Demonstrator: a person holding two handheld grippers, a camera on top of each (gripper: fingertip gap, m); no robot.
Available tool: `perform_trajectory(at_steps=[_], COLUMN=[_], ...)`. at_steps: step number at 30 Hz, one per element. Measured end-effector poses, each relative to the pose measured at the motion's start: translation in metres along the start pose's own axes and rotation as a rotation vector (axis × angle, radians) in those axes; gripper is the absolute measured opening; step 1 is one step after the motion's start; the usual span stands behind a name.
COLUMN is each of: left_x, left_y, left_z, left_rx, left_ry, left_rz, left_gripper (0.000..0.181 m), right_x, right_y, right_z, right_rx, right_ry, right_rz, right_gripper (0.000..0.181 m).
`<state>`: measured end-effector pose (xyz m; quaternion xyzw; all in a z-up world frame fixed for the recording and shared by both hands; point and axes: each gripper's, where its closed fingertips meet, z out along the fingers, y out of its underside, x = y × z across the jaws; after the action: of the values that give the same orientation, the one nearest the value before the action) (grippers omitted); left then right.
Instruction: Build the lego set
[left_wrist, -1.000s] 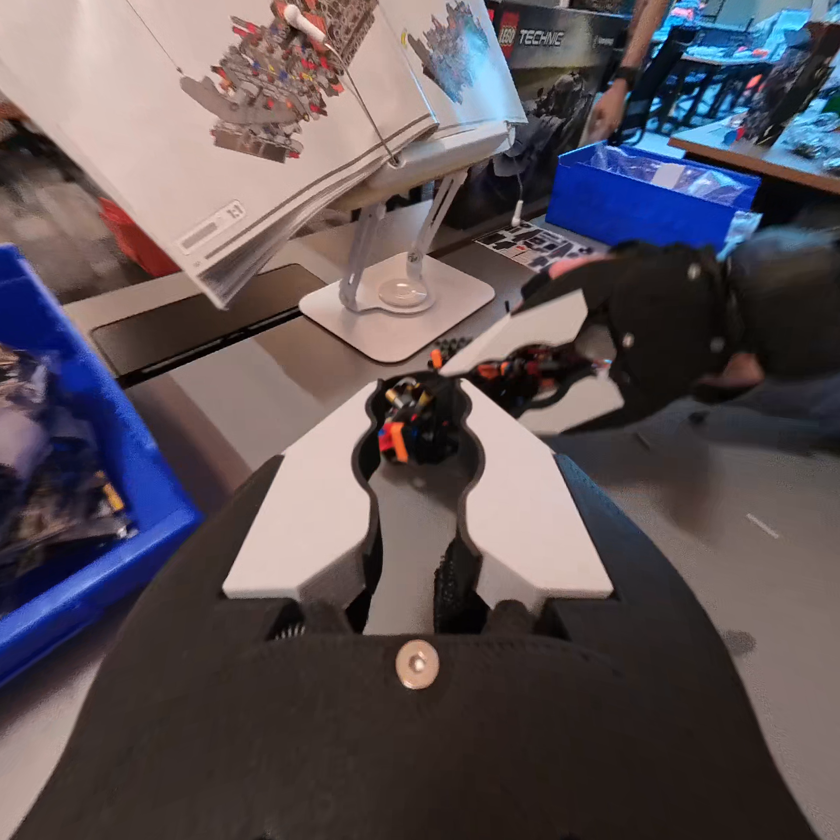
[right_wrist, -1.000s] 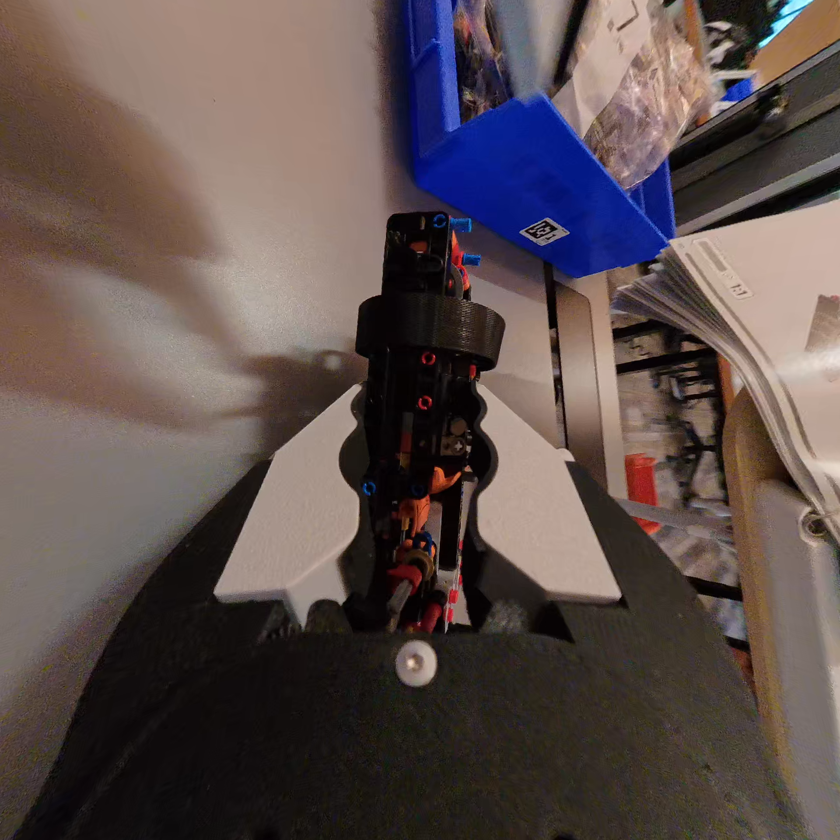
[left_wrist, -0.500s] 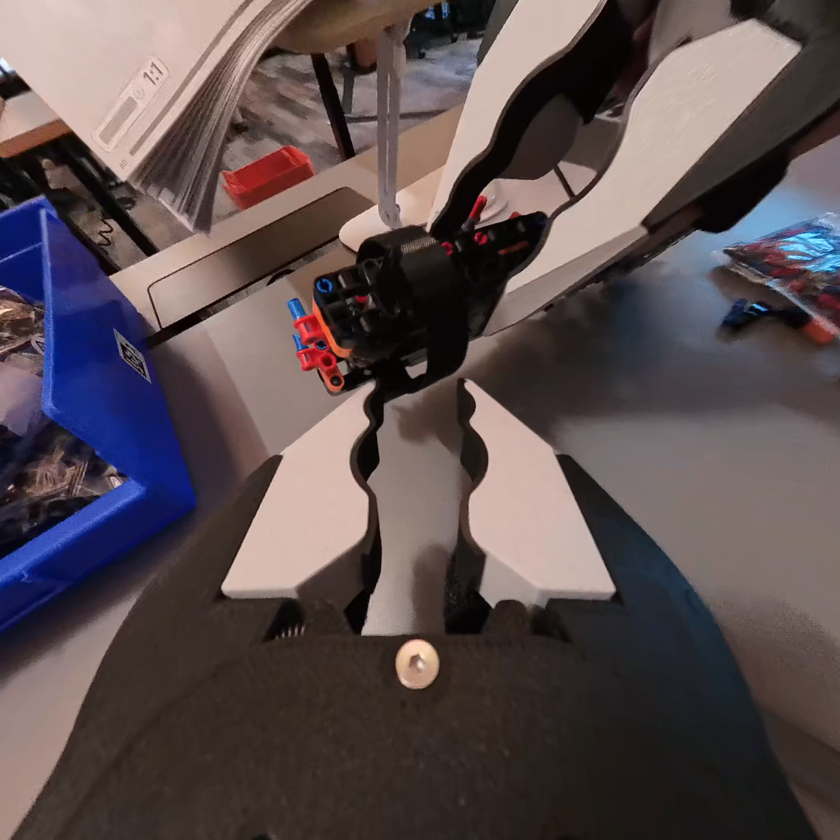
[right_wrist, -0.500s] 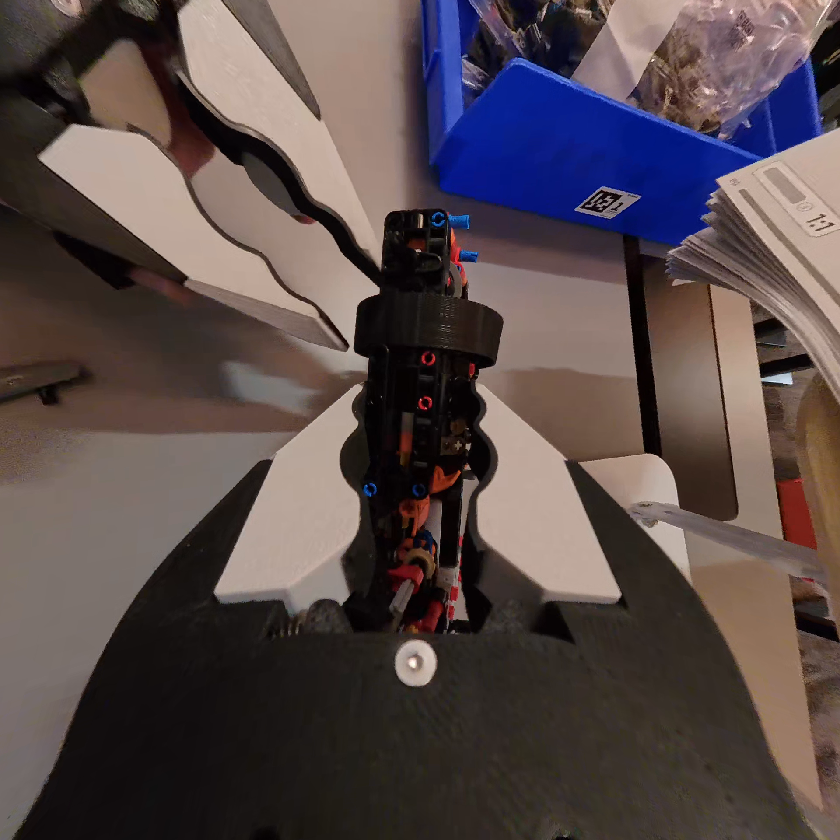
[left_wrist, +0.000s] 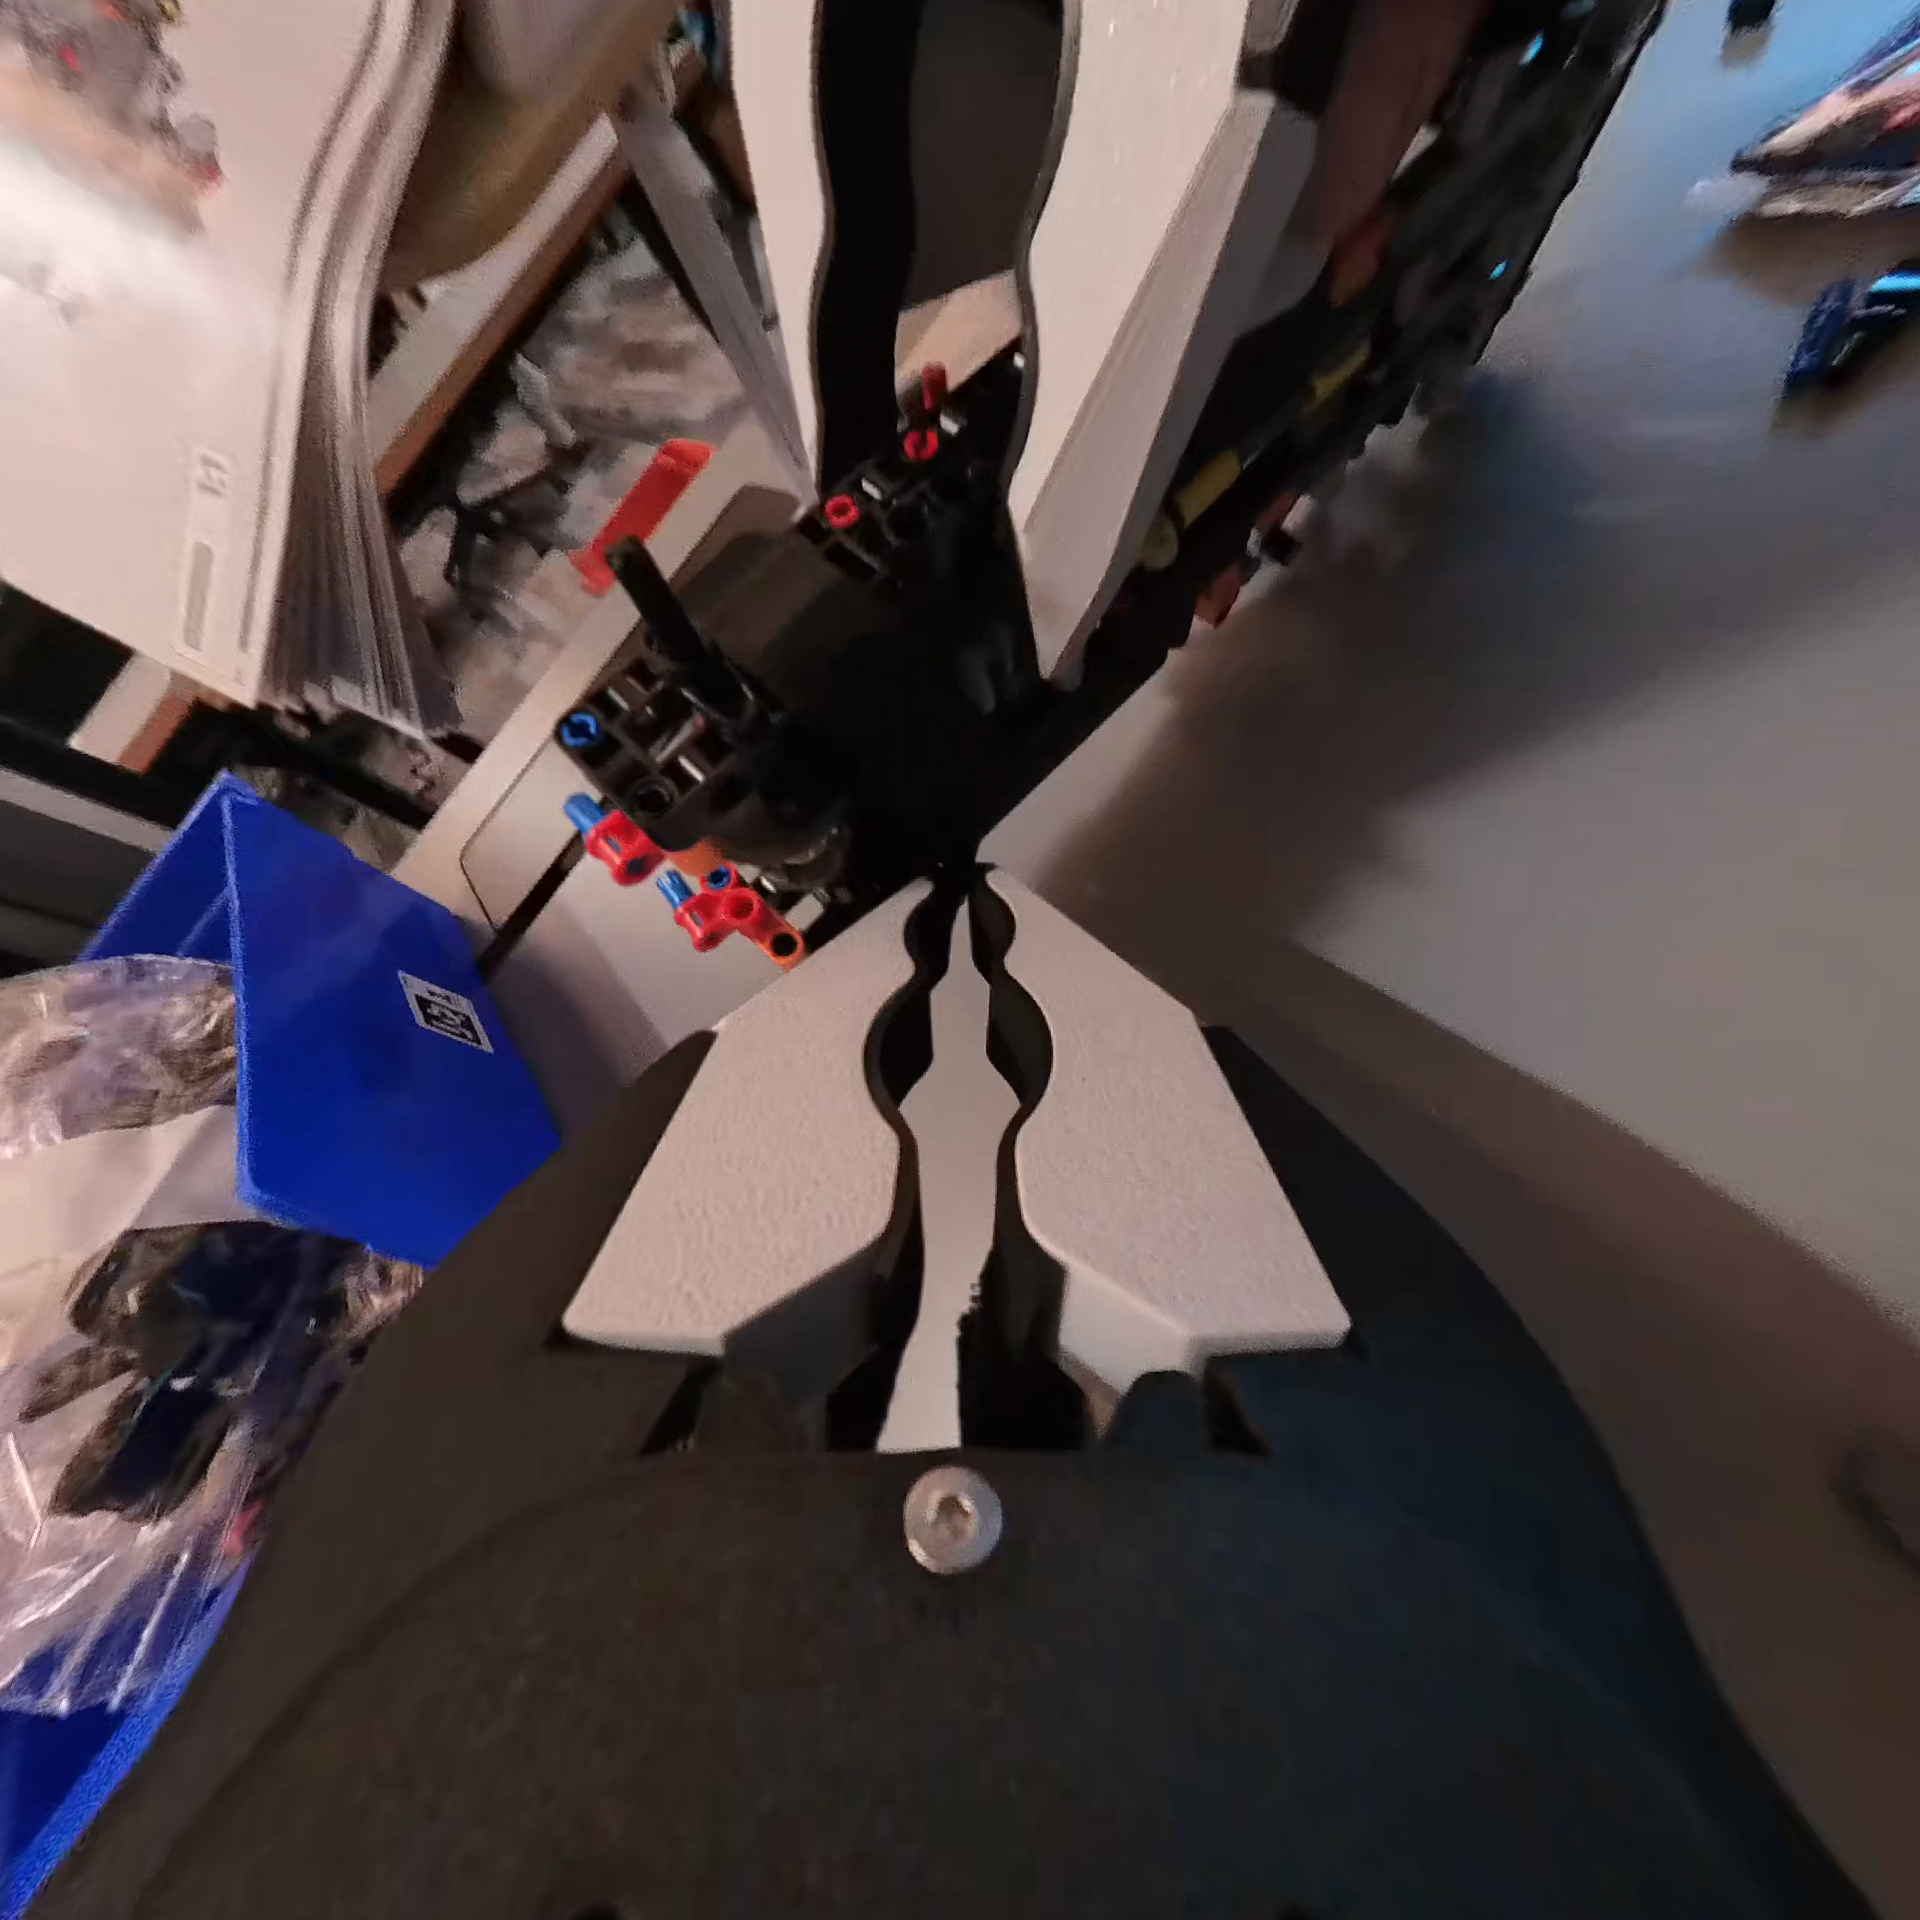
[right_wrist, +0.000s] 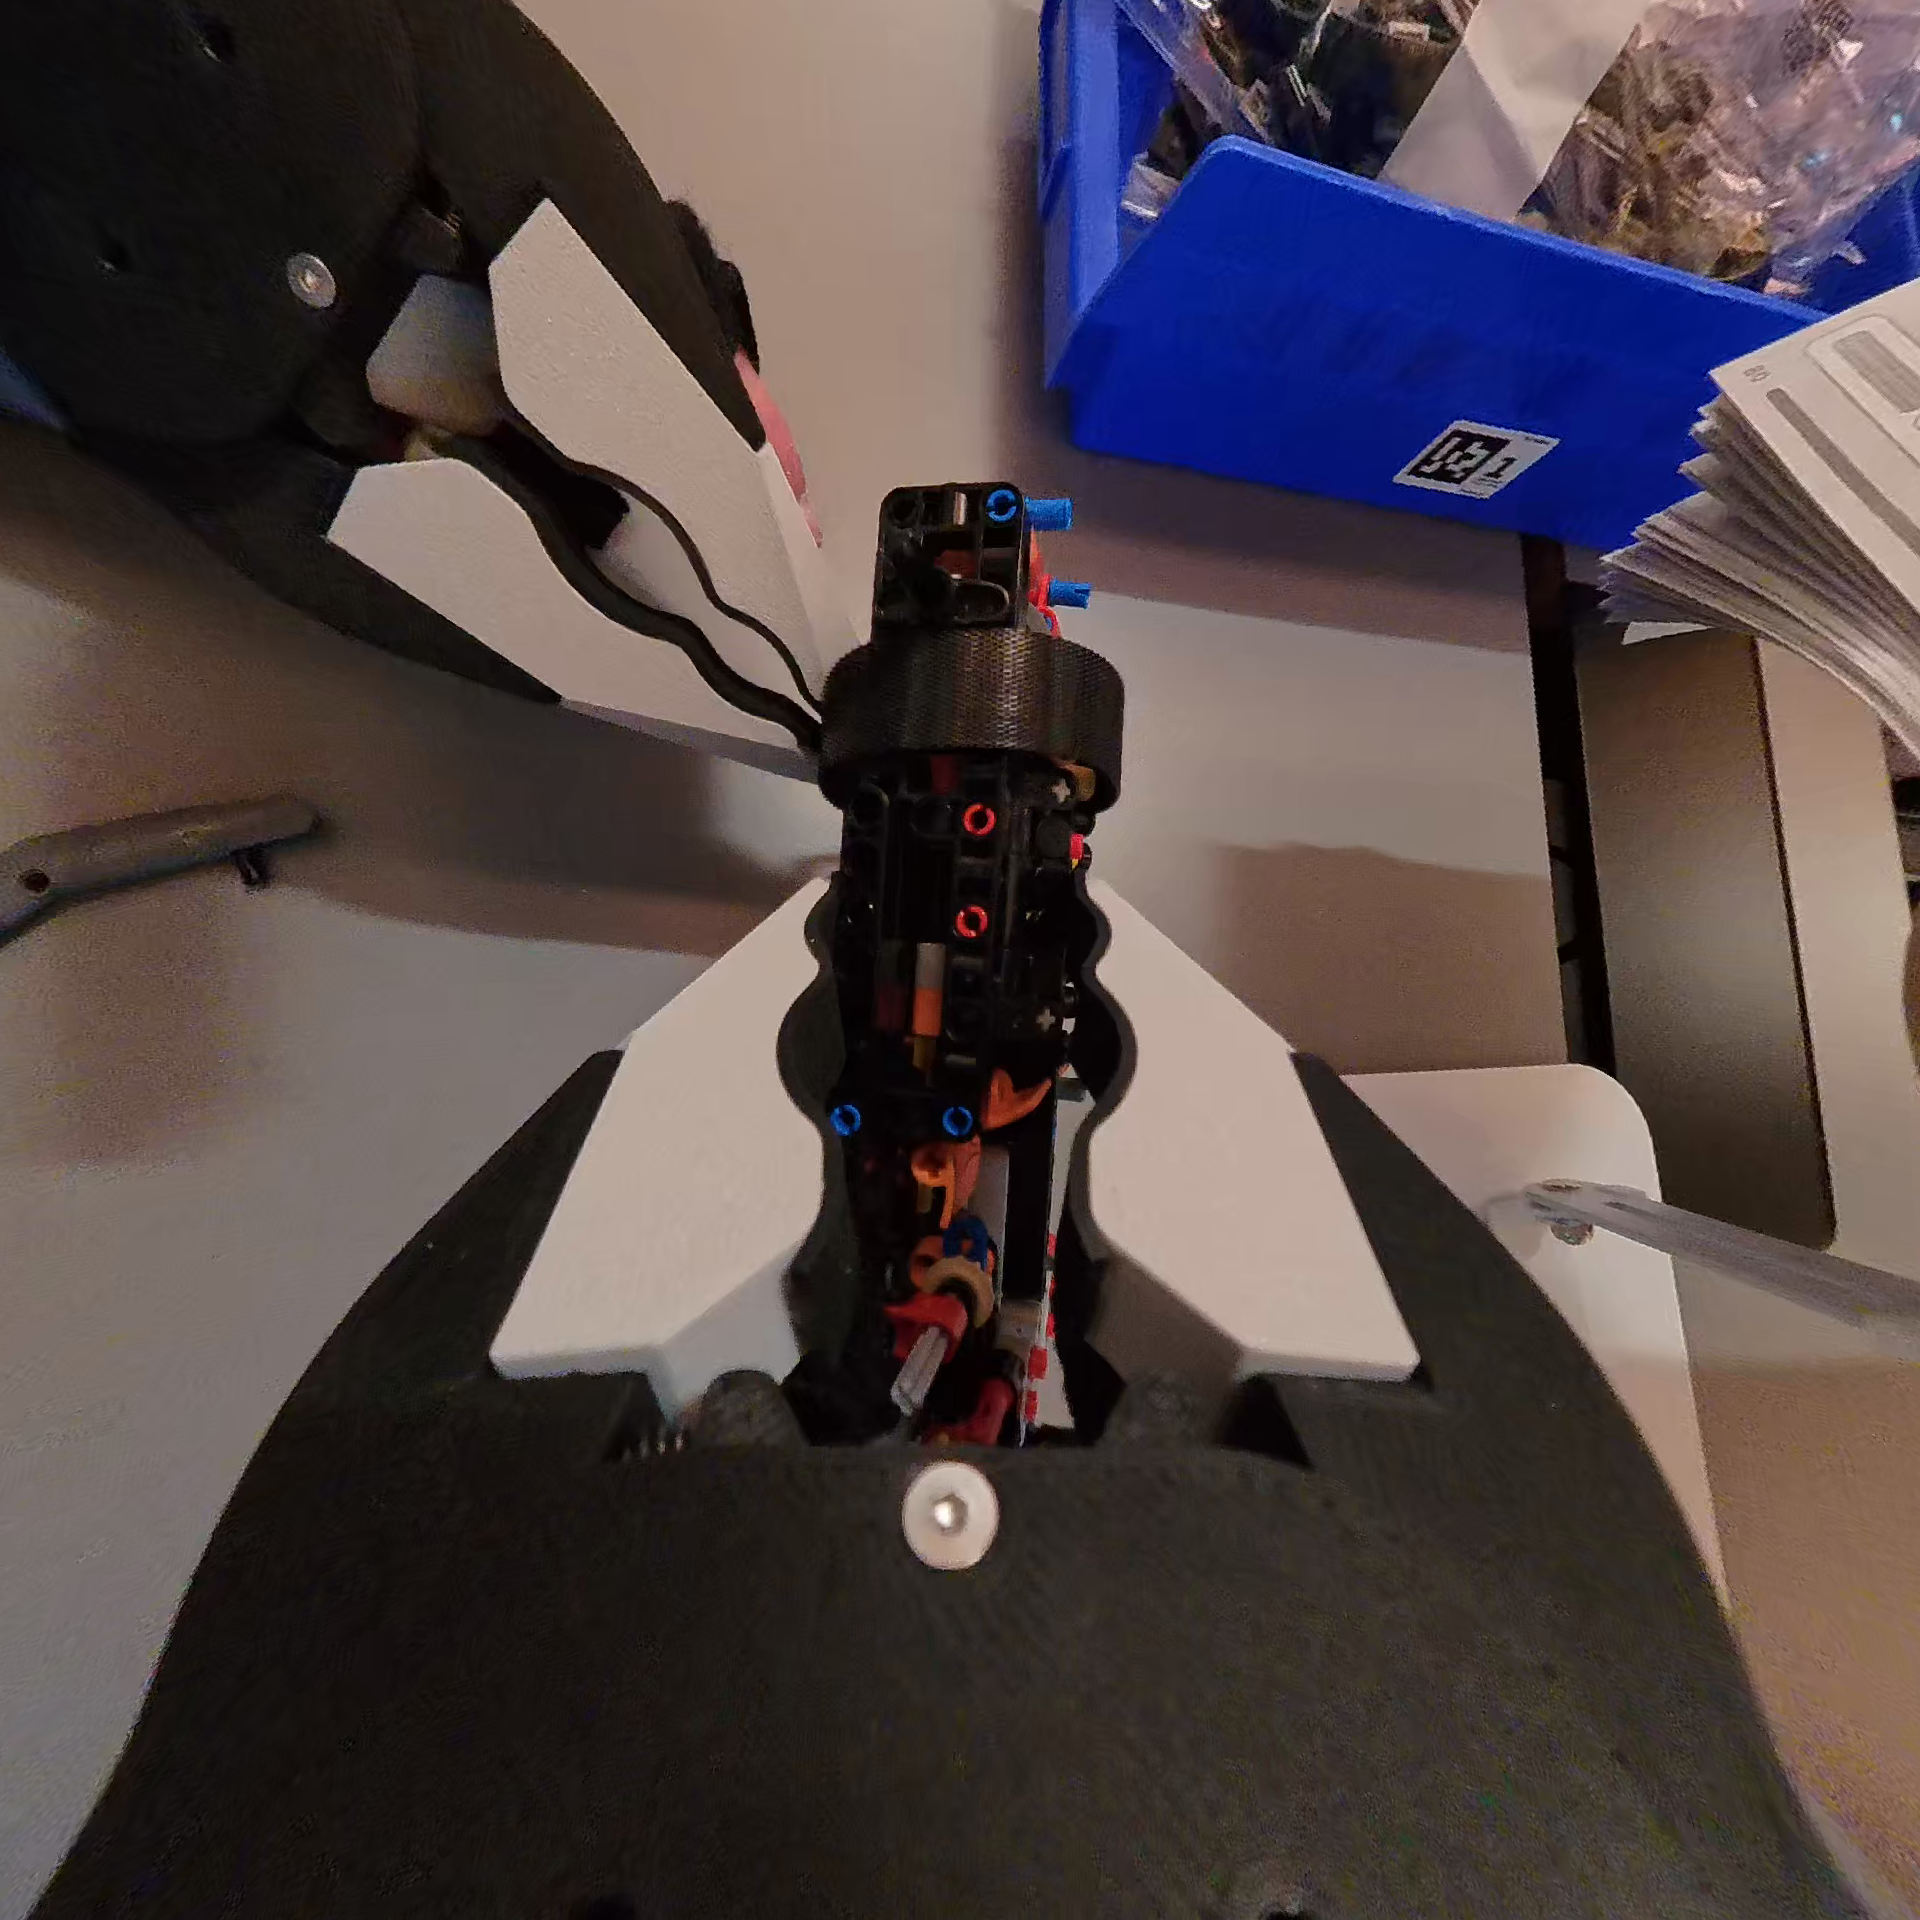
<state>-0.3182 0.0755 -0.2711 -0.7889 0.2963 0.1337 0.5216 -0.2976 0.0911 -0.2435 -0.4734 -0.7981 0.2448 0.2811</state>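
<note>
Long black lego assembly (right_wrist: 961, 935) with red, blue and orange pins: held above the grey table (right_wrist: 260, 1091), lengthwise between the 2 white fingers of the right gripper (right_wrist: 956, 914), which are clamped on its sides. A black ribbed ring (right_wrist: 971, 696) circles the assembly near its far end; 2 blue pins (right_wrist: 1049, 509) project beyond it.

Left gripper (left_wrist: 956, 894): white fingers drawn nearly together, tips meeting at the ring's edge; whether they pinch a part there cannot be told. In the right wrist view this gripper (right_wrist: 805, 717) comes in from the upper left, tips touching the ring.

Blue plastic bin (right_wrist: 1351, 343): on the table beyond the assembly, holding clear bags of parts (right_wrist: 1662, 135).

Thick white instruction booklet (right_wrist: 1808, 520): at right, on a white stand (right_wrist: 1538, 1143).
</note>
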Motion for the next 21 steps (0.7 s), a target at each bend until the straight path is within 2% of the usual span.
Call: perform_trajectory(at_steps=[9,14,21], left_x=[0.01,0.022,0.031], left_y=[-0.008,-0.009,-0.017], left_z=[-0.009,-0.015,-0.028], left_rx=[0.06,0.062,0.103], left_ry=[0.209,0.349,0.554], left_rz=[-0.078,-0.139,-0.325], left_gripper=[0.0,0.0,0.0], right_x=[-0.012,-0.014,-0.021], right_y=[0.007,0.017,0.018], right_z=[0.008,0.015,0.014], right_rx=[-0.051,-0.101,-0.122], right_ry=[-0.023,0.038,0.133], right_rz=[-0.059,-0.118,-0.239], right_gripper=[0.04,0.041,0.039])
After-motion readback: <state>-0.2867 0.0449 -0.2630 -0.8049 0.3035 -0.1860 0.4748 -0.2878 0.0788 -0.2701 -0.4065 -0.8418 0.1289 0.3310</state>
